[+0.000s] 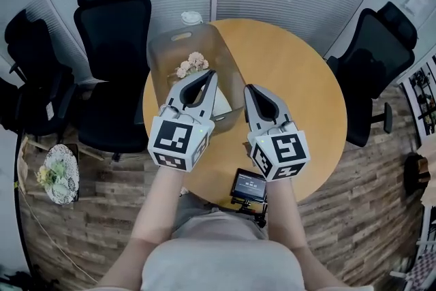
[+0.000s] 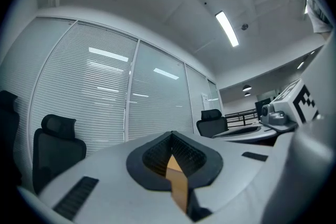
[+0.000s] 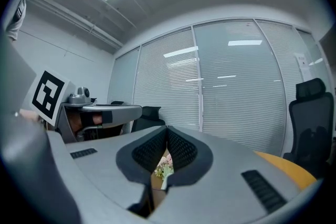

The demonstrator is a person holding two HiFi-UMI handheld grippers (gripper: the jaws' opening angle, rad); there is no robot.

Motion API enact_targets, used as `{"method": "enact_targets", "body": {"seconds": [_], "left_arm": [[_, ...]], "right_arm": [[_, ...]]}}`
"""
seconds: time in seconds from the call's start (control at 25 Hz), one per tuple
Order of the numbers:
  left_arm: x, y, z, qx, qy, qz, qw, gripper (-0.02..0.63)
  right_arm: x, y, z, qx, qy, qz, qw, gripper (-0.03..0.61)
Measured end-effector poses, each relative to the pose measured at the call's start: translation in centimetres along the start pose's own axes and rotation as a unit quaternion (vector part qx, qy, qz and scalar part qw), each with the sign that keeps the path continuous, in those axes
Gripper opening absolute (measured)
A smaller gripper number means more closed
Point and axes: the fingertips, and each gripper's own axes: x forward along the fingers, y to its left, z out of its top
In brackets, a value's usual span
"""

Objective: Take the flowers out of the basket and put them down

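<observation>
Table [image 1: 300,85]: flowers [image 1: 192,65] in basket [image 1: 163,51], beyond fingers [image 1: 210,82].

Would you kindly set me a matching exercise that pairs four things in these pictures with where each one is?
Things:
1. flowers
2. screen device
3. left gripper
4. black chair

Places:
A. by the table's near edge
B. on the floor, off the table's right side
C. inside the clear basket
D. held over the basket, jaws shut

Pairs: 1-C, 2-A, 3-D, 4-B.
</observation>
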Motion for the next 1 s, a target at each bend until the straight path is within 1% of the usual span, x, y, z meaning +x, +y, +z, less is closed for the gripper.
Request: {"method": "enact_targets", "body": {"seconds": [0.12,0.2,0.64,0.8,1.0], "left_arm": [[0.2,1.5,-0.2,-0.004,0.002,0.005,1.0000,0.005],[0.4,2.4,-0.5,-0.004,0.006,0.001,1.0000,0.005],[2.4,7.3,-1.3,-0.011,0.015,-0.049,0.9986,0.005],[3.0,8.8,-2.0,-0.011,0.019,-0.066,0.9976,0.005],[3.8,10.7,-2.9,-0.021,0.024,-0.086,0.9958,0.005]], "right_arm": [[1.0,0.1,-0.3,0.002,0.004,-0.001,1.000,0.025],[1.8,0.4,-0.4,0.003,0.005,-0.004,1.000,0.025],[6.1,1.5,-0.6,0.012,0.018,-0.038,0.999,0.026],[7.6,2.3,-0.7,0.013,0.023,-0.032,0.999,0.026],[9.7,3.0,-1.1,0.008,0.048,-0.030,0.998,0.026]]}}
